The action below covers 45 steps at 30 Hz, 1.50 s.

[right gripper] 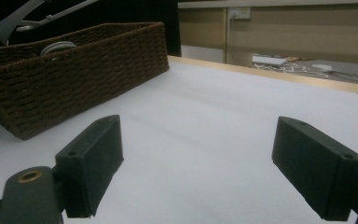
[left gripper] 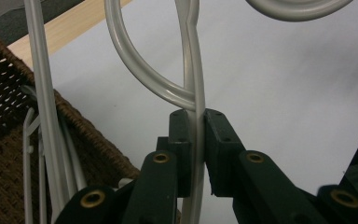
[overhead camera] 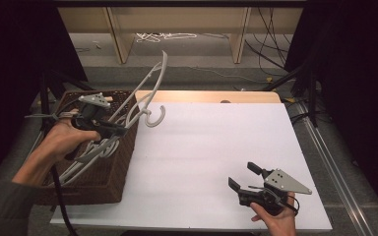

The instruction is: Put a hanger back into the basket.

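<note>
Over on the left edge of the white tabletop sits a dark brown woven wicker basket, with a bunch of pale grey plastic clothes hangers piled inside it. The left gripper hovers above the basket's right-hand rim, held in the person's left hand, and its jaws are clamped tight on one light grey plastic hanger. That hanger sticks up and out of the basket at a slant, its long arm pointing up toward the far side of the table and its curved hook hanging over the white surface just past the rim. The left gripper view gives a close look: the thin grey stem of the hanger is pinched right between the two black pads, with the hook's curve branching off just above them.

Moving right, the middle of the table is plain white surface. Down at the near right corner, the right gripper rests low over the table in the person's right hand, well apart from the basket. Its jaws stand wide apart with nothing between them, and the right gripper view shows just white table between the two black pads, plus the basket off in the distance.
</note>
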Each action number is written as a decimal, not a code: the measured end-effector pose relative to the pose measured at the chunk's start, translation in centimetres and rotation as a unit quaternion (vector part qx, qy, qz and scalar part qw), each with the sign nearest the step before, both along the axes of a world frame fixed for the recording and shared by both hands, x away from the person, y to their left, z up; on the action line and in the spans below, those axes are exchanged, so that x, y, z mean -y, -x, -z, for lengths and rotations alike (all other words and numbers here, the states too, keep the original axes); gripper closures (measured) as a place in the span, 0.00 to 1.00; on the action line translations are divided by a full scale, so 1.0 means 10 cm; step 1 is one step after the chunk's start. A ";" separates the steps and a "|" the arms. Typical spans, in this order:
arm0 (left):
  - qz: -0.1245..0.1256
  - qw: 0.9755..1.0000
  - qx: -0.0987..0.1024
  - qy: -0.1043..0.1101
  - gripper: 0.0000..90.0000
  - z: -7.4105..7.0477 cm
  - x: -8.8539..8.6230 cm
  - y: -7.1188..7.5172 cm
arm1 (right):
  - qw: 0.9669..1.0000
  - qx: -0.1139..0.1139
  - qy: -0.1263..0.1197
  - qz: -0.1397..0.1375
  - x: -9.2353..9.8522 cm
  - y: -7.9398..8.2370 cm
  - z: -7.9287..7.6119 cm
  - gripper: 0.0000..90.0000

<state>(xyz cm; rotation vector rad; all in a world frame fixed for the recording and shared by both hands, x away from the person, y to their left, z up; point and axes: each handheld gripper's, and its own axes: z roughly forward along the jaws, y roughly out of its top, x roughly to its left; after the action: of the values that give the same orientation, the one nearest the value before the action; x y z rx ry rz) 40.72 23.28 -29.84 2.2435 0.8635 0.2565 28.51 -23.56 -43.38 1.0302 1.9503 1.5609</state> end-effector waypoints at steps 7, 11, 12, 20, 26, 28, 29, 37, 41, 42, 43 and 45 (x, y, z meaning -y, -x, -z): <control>-0.011 1.000 -0.002 0.000 0.90 0.07 -0.19 0.02 | 1.000 0.002 0.000 0.002 0.00 0.00 0.01 0.19; -0.012 1.000 -0.004 0.003 0.91 0.11 -0.29 0.04 | 1.000 0.003 -0.004 0.000 0.00 0.00 0.01 0.19; -0.011 1.000 -0.004 0.002 0.91 0.12 -0.31 0.04 | 1.000 0.003 -0.004 0.000 0.00 0.00 0.01 0.19; -0.019 1.000 -0.009 -0.004 0.91 0.24 -0.49 0.08 | 1.000 0.001 0.000 0.002 0.00 0.00 0.01 0.19; -0.020 1.000 -0.019 -0.002 0.91 0.33 -0.61 0.10 | 1.000 0.003 -0.001 0.002 -0.01 0.00 0.01 0.19; -0.021 0.999 -0.025 -0.007 0.90 0.37 -0.65 0.11 | 1.000 -0.001 -0.001 0.001 0.00 0.00 0.01 0.19; -0.022 0.999 -0.026 -0.006 0.91 0.38 -0.67 0.12 | 1.000 0.003 -0.002 0.002 0.00 0.00 0.01 0.19; -0.028 0.999 -0.030 -0.011 0.91 0.47 -0.80 0.16 | 1.000 0.004 0.000 0.001 -0.01 -0.01 0.01 0.19; -0.029 0.999 -0.037 -0.011 0.91 0.50 -0.87 0.18 | 1.000 0.002 0.001 0.002 -0.01 -0.01 0.01 0.19; -0.033 0.999 -0.037 -0.010 0.90 0.51 -0.88 0.19 | 1.000 0.004 -0.004 -0.003 -0.01 -0.01 0.02 0.19; -0.027 0.999 -0.038 -0.012 0.91 0.52 -0.90 0.19 | 1.000 0.005 0.000 0.001 -0.01 -0.01 0.01 0.19; -0.029 0.999 -0.040 -0.012 0.91 0.54 -0.94 0.20 | 1.000 0.005 0.000 0.001 -0.01 -0.01 0.01 0.19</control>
<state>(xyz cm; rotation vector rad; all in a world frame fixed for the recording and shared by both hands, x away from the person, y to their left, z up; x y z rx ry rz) 38.70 32.66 -35.24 2.2658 0.9751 0.2052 28.60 -23.47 -43.50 1.0216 1.9428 1.5627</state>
